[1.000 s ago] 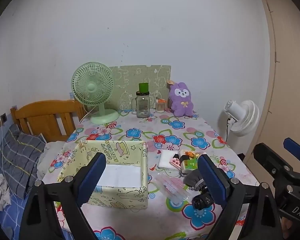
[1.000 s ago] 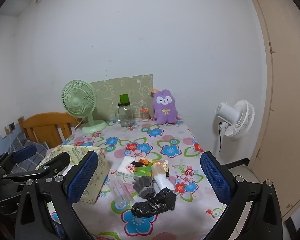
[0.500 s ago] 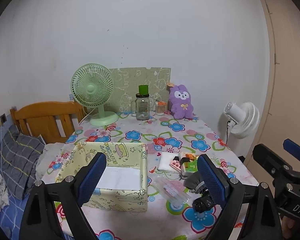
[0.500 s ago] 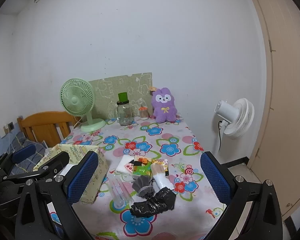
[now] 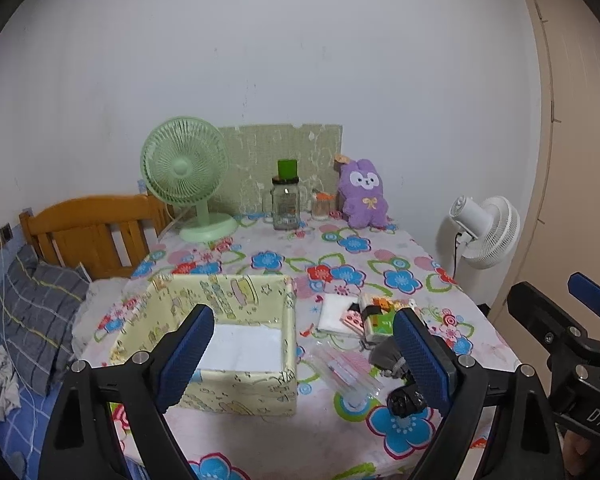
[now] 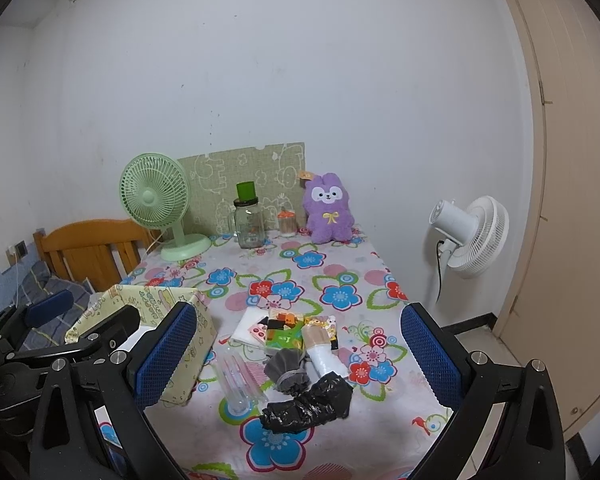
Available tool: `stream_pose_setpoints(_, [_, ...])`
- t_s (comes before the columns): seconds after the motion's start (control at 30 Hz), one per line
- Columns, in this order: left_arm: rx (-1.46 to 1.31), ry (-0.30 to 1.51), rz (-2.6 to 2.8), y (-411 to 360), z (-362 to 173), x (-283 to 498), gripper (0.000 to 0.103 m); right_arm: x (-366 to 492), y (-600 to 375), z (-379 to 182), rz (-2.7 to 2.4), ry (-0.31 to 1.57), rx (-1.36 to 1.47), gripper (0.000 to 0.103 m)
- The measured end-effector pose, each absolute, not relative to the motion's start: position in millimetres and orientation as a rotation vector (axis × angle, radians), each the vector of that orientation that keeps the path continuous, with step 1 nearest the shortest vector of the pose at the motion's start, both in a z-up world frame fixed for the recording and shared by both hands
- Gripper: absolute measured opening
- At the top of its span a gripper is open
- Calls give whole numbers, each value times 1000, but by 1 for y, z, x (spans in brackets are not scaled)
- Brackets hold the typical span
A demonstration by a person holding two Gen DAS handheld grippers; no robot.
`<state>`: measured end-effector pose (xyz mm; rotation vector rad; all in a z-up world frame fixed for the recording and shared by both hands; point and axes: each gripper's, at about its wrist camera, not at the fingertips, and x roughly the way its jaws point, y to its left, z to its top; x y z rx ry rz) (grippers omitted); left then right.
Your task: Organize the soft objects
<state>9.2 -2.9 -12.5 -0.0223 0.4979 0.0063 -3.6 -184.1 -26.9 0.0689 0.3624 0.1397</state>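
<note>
A pile of soft things lies on the flowered tablecloth: a crumpled black plastic bag (image 6: 308,404), a grey drawstring pouch (image 6: 286,368), a white roll (image 6: 324,352), a white tissue pack (image 6: 246,326) and colourful packets (image 6: 284,330). Left of the pile stands an open yellow-green fabric box (image 5: 220,300) with a white bottom. My left gripper (image 5: 304,356) is open, hovering in front of the box and the pile. Over the table's near edge my right gripper (image 6: 298,354) is open too, short of the pile. Neither holds anything.
At the far end of the table stand a purple plush rabbit (image 6: 330,208), a green desk fan (image 5: 184,172), a glass jar with a green lid (image 5: 286,204) and a small jar. A wooden bed headboard (image 5: 88,224) is on the left. A white floor fan (image 6: 472,236) and a door are on the right.
</note>
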Motion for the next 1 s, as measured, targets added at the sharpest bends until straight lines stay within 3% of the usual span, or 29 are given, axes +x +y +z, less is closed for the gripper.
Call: stream_pose_setpoints(1.0, [-22,503,20,-2,-17,10,93,2,-183,-31,129,392,75,103])
